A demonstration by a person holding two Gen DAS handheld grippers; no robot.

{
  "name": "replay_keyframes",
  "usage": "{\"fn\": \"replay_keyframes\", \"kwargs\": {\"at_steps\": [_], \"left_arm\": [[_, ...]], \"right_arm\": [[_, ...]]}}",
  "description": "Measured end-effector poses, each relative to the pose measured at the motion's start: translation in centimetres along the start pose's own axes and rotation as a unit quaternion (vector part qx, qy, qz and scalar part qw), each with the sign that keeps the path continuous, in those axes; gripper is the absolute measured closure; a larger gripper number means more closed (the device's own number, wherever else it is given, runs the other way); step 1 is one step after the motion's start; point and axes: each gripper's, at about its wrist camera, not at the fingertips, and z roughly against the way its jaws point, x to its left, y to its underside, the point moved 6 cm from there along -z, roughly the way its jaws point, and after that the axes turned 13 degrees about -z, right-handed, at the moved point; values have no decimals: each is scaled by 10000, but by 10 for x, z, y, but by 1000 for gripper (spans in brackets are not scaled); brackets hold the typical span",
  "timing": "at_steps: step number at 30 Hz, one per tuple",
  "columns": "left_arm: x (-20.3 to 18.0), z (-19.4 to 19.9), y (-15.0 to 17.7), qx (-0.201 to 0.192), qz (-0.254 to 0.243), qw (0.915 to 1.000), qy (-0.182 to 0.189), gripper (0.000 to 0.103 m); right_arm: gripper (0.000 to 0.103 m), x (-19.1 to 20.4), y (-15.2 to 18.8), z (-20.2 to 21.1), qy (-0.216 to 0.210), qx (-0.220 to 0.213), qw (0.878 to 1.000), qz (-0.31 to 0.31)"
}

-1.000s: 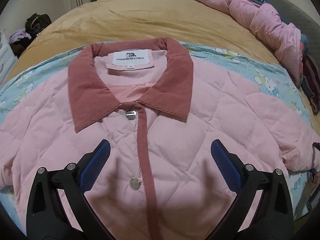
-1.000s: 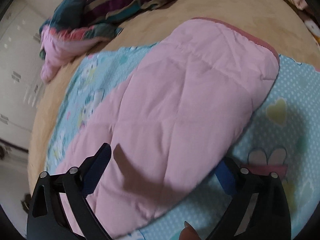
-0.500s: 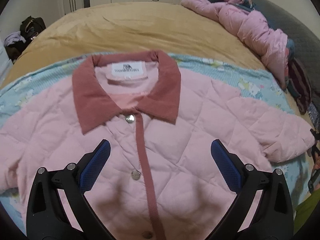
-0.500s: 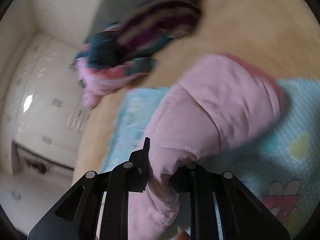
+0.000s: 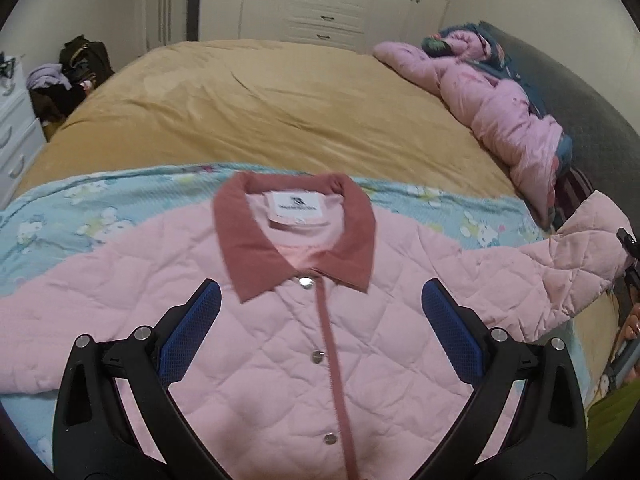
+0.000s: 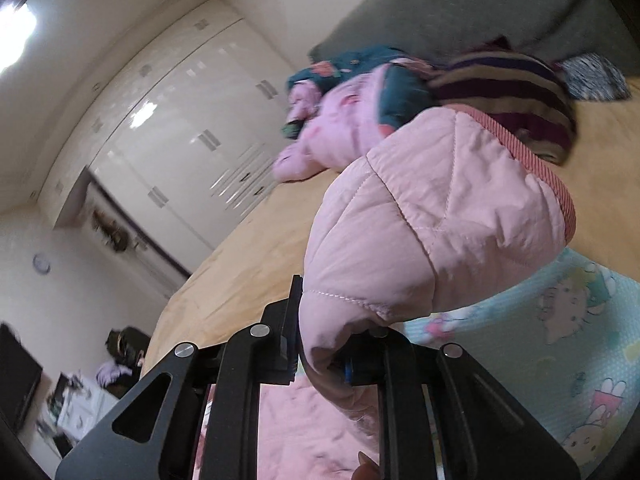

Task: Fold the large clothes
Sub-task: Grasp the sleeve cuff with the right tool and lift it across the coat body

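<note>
A pink quilted jacket with a dark pink corduroy collar lies face up and buttoned on a light blue cartoon-print sheet. My left gripper is open and empty, hovering above the jacket's chest. My right gripper is shut on the jacket's right sleeve and holds it lifted off the bed, cuff trim up. The lifted sleeve also shows in the left wrist view at the right edge.
The sheet lies on a tan bed cover. A pile of clothes with a pink coat lies along the grey headboard. White wardrobes stand behind. A white drawer unit and bags are at the far left.
My right gripper closed on the sleeve and raised it off the bed, tilting upward. My left gripper pulled back and up, so more of the bed and room shows.
</note>
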Motion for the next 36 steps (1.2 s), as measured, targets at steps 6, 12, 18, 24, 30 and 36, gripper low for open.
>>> {"fn": "replay_keyframes", "kwargs": {"at_steps": [6, 12, 18, 24, 30, 36], "left_arm": [[31, 25, 0, -125, 258, 9996, -9, 9], [60, 40, 8, -185, 517, 9985, 64, 9], [85, 45, 21, -233, 704, 9971, 179, 9], [115, 47, 47, -367, 1114, 9928, 237, 9], [134, 43, 71, -352, 1339, 9901, 211, 9], [136, 34, 93, -608, 1719, 9808, 692, 9]], "right_arm": [[89, 55, 23, 0, -210, 127, 9986, 477], [89, 109, 57, -6, -393, 273, 9939, 992], [89, 151, 110, -17, -606, 555, 9840, 1579], [89, 183, 181, -28, -792, 900, 9667, 2259], [89, 193, 250, -43, -889, 1342, 9469, 2784], [89, 191, 309, -58, -800, 1675, 9327, 3093]]}}
